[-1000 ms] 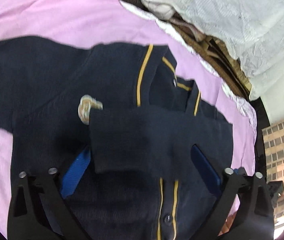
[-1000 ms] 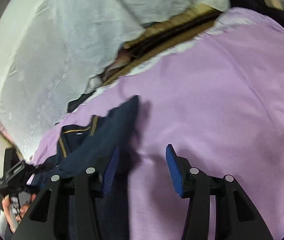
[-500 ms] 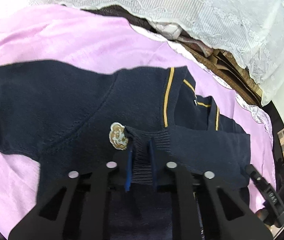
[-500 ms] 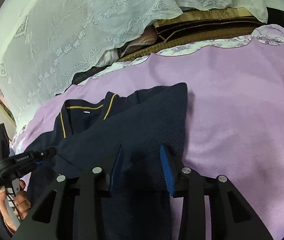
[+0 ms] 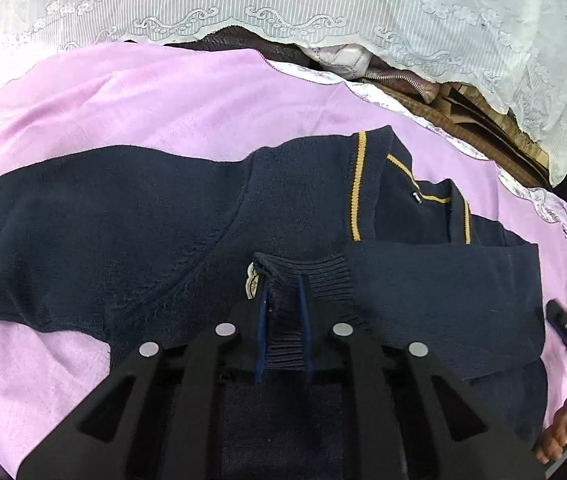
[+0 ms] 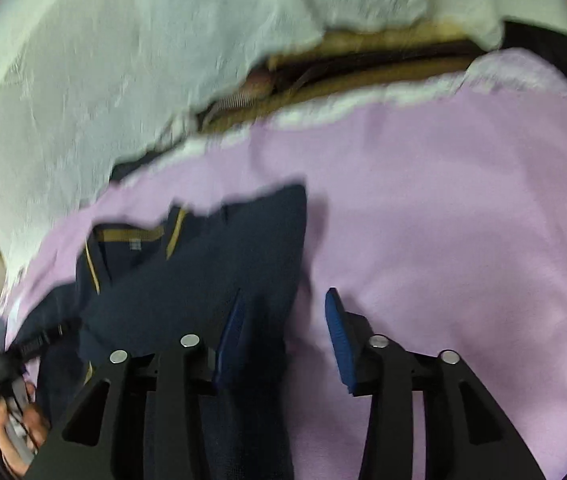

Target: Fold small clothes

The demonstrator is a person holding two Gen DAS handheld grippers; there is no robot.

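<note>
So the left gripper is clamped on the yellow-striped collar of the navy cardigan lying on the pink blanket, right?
Not the collar. The left wrist view shows the left gripper clamped on the ribbed cuff of a sleeve folded across the navy cardigan; the yellow-striped collar lies untouched beyond it. The cardigan does lie on the pink blanket.

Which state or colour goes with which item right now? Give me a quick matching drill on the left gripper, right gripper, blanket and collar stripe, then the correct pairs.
Column one:
1. left gripper
2. right gripper
3. blanket
4. collar stripe

Column two:
A. yellow
B. clamped on the sweater's ribbed cuff
C. pink, spread under the navy sweater
D. jaws apart, pressing on nothing

Pairs: 1-B, 2-D, 3-C, 4-A. The left jaws have just closed onto the cuff; the sweater's edge lies between the right gripper's pads, but they do not pinch it.
</note>
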